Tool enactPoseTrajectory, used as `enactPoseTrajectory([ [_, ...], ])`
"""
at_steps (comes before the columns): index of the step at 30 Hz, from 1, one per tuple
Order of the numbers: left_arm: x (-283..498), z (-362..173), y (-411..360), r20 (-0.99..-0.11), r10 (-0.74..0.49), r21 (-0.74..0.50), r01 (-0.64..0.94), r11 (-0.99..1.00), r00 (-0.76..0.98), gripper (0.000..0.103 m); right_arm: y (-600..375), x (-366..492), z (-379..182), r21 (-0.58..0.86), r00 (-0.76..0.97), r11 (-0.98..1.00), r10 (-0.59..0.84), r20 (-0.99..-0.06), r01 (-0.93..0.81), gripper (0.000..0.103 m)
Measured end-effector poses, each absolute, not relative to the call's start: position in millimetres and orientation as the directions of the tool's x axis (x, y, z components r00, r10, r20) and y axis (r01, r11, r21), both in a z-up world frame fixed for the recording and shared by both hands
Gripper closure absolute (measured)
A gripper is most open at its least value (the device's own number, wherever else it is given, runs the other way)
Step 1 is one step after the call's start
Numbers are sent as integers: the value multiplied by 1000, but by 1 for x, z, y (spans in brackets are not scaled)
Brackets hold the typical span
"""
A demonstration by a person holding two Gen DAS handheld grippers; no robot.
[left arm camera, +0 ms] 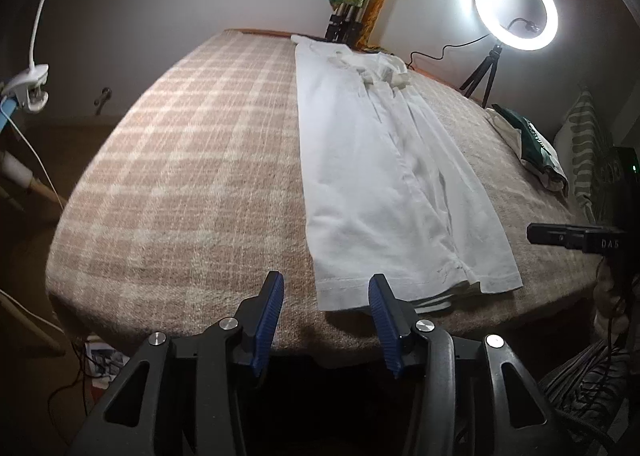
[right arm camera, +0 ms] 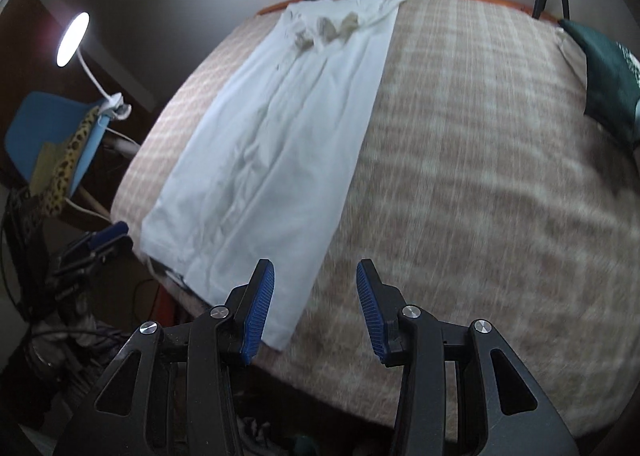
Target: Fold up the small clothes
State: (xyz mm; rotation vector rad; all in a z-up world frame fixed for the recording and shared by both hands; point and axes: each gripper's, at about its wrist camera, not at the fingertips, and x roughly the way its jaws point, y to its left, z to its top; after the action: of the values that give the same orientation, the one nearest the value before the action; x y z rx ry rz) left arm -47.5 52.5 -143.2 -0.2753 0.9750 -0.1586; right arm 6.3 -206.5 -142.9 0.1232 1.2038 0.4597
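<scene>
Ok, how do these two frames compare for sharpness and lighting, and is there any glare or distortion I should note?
Left wrist view: sharp, the ring light blown out to white glare, the plaid blanket bowed by the fisheye. Right wrist view: blanket weave streaked with motion blur, white garment softer, desk lamp a bright spot, corners dark.

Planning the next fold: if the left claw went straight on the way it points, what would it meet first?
Most likely the near hem of the white garment, lying between the open left claw fingers' line, at its left corner. The plaid blanket lies right beneath; depth is hard to judge.
</scene>
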Motion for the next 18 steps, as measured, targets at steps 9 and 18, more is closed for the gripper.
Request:
enactPoseTrajectory([
  [9,-30,-161,66,-774,-408,-493,-57,868,485,62,-202,-6,-166,412,217,868,475,-853,-278,61],
  [18,-19,-163,58,-768,-421,-511,-65,857,483,99,-205,-4,-178,511,191,825,557,-808,-243,88],
])
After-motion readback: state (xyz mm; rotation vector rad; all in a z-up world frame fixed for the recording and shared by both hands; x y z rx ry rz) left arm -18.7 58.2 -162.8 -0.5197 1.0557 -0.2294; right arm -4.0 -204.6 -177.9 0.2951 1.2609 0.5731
